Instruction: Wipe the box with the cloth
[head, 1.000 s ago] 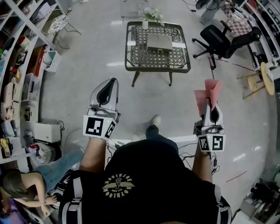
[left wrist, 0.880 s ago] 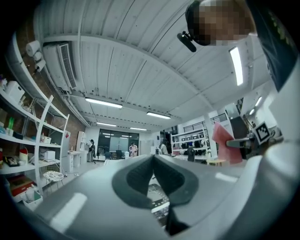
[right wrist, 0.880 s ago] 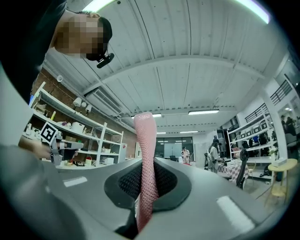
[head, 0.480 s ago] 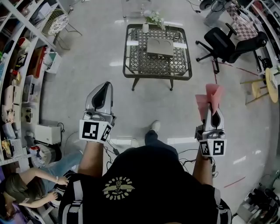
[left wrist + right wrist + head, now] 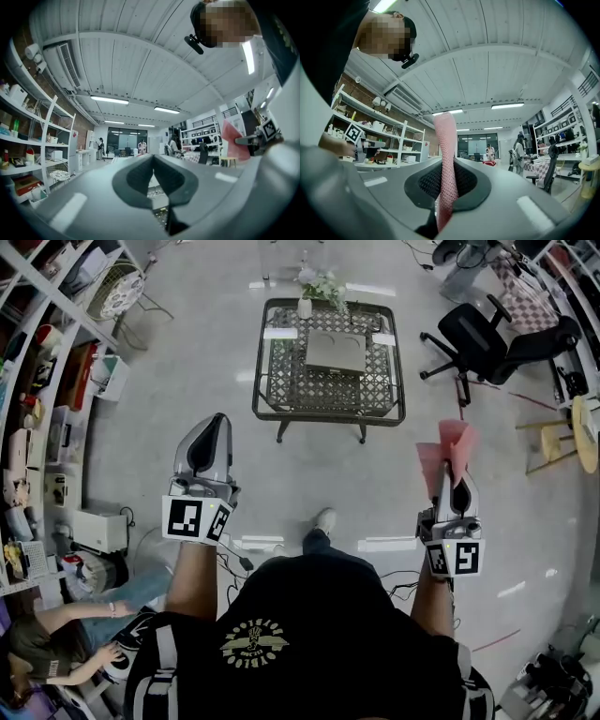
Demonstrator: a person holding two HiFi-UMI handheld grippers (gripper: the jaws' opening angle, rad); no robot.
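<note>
A flat grey box (image 5: 336, 351) lies on a dark lattice-top table (image 5: 272, 382) across the floor, well ahead of both grippers. My right gripper (image 5: 450, 465) is held in the air at the right, shut on a pink cloth (image 5: 444, 446) that sticks up out of its jaws. In the right gripper view the cloth (image 5: 446, 154) stands as a pink strip pinched in my right gripper (image 5: 444, 180). My left gripper (image 5: 219, 420) is raised at the left, shut with nothing in it. In the left gripper view my left gripper (image 5: 153, 164) has its jaws together.
A vase of flowers (image 5: 309, 298) stands at the table's far edge. A black office chair (image 5: 487, 334) and a wooden stool (image 5: 583, 427) are at the right. Shelves (image 5: 37, 381) line the left wall. A person (image 5: 56, 634) sits on the floor at lower left.
Both grippers have sunk slightly in the head view, still held apart. The table has slid a little down and to the left. The cloth stays pinched in the right gripper.
</note>
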